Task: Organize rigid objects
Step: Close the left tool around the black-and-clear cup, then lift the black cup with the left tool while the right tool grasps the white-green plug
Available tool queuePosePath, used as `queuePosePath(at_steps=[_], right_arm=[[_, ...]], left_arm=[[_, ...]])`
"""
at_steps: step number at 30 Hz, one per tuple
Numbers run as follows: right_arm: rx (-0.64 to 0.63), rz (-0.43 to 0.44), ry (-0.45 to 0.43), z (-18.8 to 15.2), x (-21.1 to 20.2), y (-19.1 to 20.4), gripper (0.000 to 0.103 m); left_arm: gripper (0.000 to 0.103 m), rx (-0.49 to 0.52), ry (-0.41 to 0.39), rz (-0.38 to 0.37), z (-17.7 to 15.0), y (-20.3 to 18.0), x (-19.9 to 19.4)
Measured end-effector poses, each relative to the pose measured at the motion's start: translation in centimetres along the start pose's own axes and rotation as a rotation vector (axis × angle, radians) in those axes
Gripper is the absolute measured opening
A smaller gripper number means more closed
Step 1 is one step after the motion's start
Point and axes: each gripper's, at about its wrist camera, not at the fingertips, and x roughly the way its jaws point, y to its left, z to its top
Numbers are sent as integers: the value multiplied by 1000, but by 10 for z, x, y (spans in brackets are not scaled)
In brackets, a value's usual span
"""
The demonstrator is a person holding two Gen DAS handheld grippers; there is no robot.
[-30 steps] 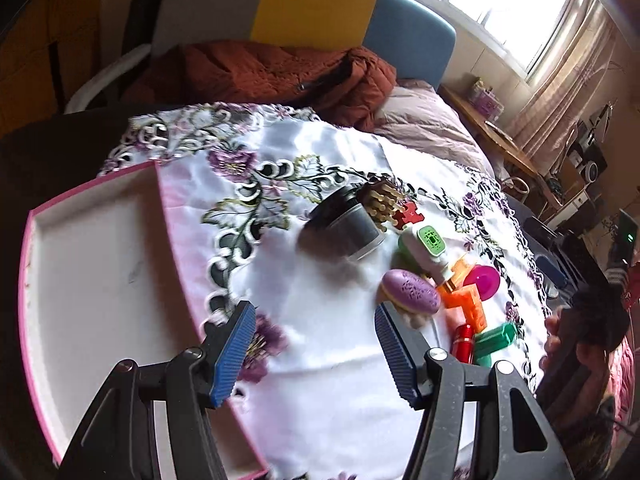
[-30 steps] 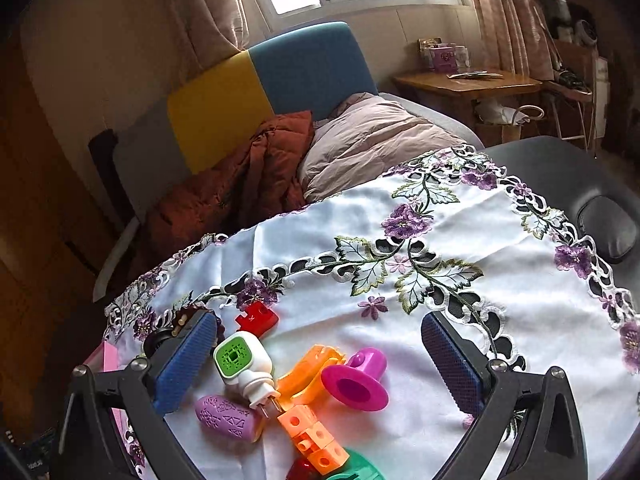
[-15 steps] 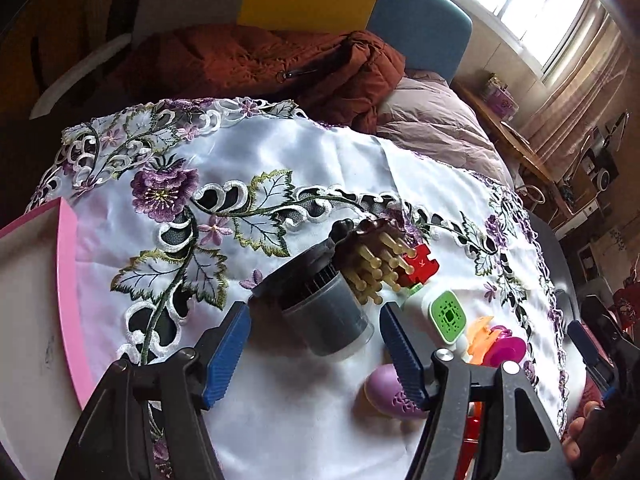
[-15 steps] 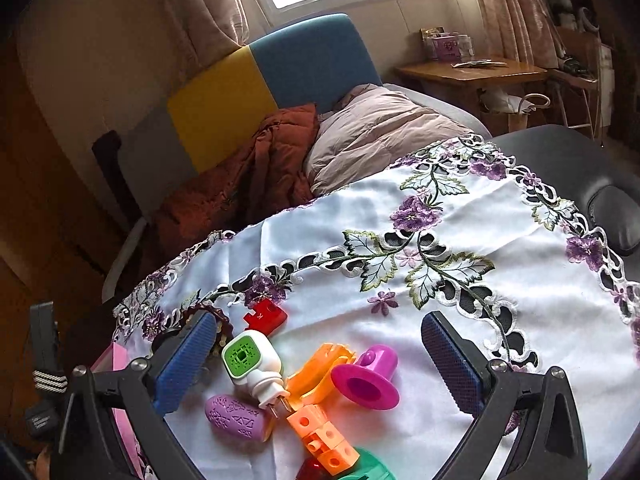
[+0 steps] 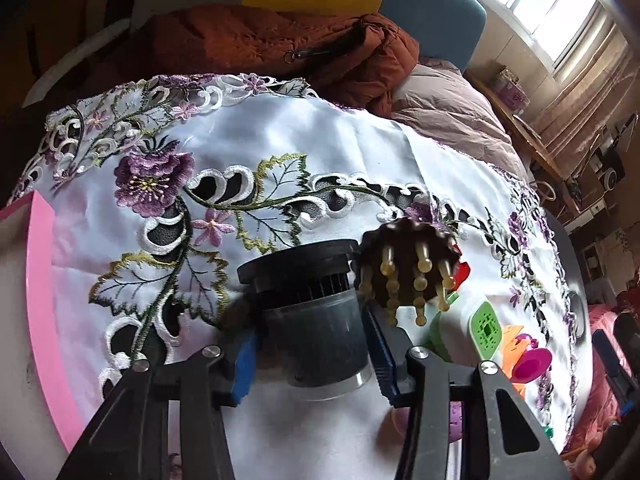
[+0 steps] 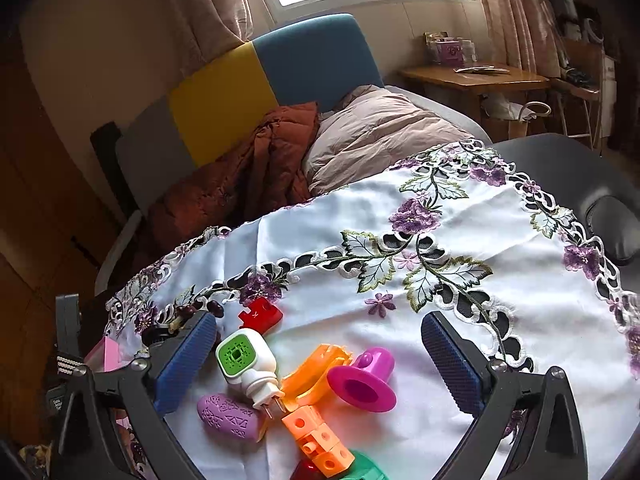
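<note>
A dark grey jar with a black lid (image 5: 316, 320) lies on the white embroidered cloth (image 5: 320, 140). My left gripper (image 5: 310, 354) is shut on it, blue pads on both sides. A brown massage brush with pegs (image 5: 408, 264) leans against the jar's right side. My right gripper (image 6: 320, 364) is open above a cluster of toys: a white and green plug-in device (image 6: 244, 360), an orange clip (image 6: 316, 372), a magenta cup (image 6: 364, 380), a purple oval piece (image 6: 228, 416), orange cubes (image 6: 316, 436) and a red puzzle piece (image 6: 260, 314).
A pink-rimmed white tray (image 5: 36, 300) lies at the left edge of the cloth. A rust-coloured jacket (image 5: 288, 44) and a beige pillow (image 6: 380, 128) lie on the seat behind the table. The dark table top (image 6: 560, 160) shows at the right.
My left gripper has moved forward to the jar and closed its pads around it. My right gripper has stayed open above the toys, hardly moving.
</note>
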Motion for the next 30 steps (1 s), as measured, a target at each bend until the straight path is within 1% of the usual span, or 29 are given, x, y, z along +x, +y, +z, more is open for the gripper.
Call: queuePosePath(at_steps=[1,4,8,11,16,18,19,20,22,23,25,26,27,28,30], right_arm=[[-1,-1,2,0,1,0,103],[0,-6,8,0,1,-1,103],[8,-14,13,-1,2,-4,103],[27,-18,15,1,2,-9,103],[88,-14,12,4,-1,-23,103],[100,-14,13,4,-2,-25,102],[103,-12,17,4,-1,-26,100],[105,-6,24,4,0,-26,98],[100,3,43,2,2,-25,87],[95,6,56,1,5,-24,84],[80,10,84,-1,9,-21,71],[73,13,95,-3,11,-20,68],[65,18,108,-4,13,-18,62],[55,29,121,-5,15,-16,58],[27,57,146,-8,18,-10,56]], left_arm=[[46,13,5,-14,-1,0,-2],[44,81,-6,-8,-12,-5,-11],[44,132,-6,-23,-36,-10,-25],[44,179,-9,-14,-59,-15,-37],[44,210,-18,-2,-92,-18,-52],[44,212,-4,-1,-102,-18,-51],[44,213,4,2,-106,-19,-50],[44,220,-5,4,-109,-19,-50],[44,235,-11,9,-112,-22,-52],[44,230,-9,1,-113,-22,-53],[44,229,-9,-2,-115,-22,-55],[44,233,-12,-3,-117,-23,-56],[44,237,-16,-5,-119,-23,-59],[44,241,-18,-5,-121,-24,-61],[44,242,-23,-7,-124,-23,-65]])
